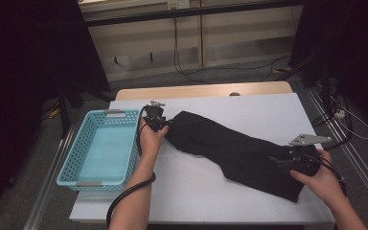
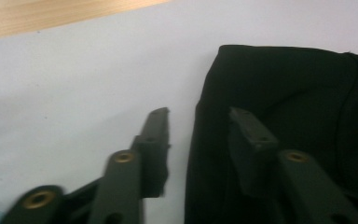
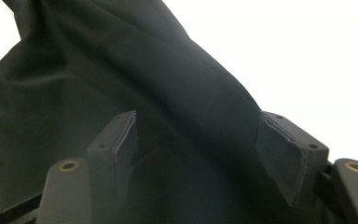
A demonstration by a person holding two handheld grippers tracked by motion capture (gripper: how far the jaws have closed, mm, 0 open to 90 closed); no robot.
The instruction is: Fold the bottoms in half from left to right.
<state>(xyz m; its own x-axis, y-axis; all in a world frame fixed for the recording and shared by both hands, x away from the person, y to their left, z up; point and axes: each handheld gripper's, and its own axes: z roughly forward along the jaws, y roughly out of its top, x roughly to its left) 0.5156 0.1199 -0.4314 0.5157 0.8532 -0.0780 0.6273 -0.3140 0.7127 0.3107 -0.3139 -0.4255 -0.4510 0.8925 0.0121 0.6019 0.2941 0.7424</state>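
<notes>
From the high view, a white tabletop (image 1: 201, 191) carries a long black garment (image 1: 235, 151) lying slantwise, from near the middle of the far edge down toward the near right corner. A pale blue perforated basket (image 1: 98, 148) sits at the tabletop's left edge, partly overhanging it. The person's left hand holds the left gripper (image 1: 165, 123) at the garment's far left end, just beside the basket's far right corner. The right hand holds the right gripper (image 1: 281, 162) over the garment's near right end, with a grey three-cornered plate (image 1: 309, 140) on top. In the left gripper view, the left gripper (image 2: 200, 126) has its jaws apart: one jaw lies over bare white tabletop (image 2: 74, 93), the other over the black garment (image 2: 298, 93), and the cloth's folded edge runs between them without being pinched. A strip of wood (image 2: 51, 16) shows past the white surface. In the right gripper view, the right gripper (image 3: 200, 135) has its jaws spread wide with the black garment (image 3: 121, 70) between and beneath them; the pads seem not to press the cloth, though the dark fabric makes this hard to judge.
</notes>
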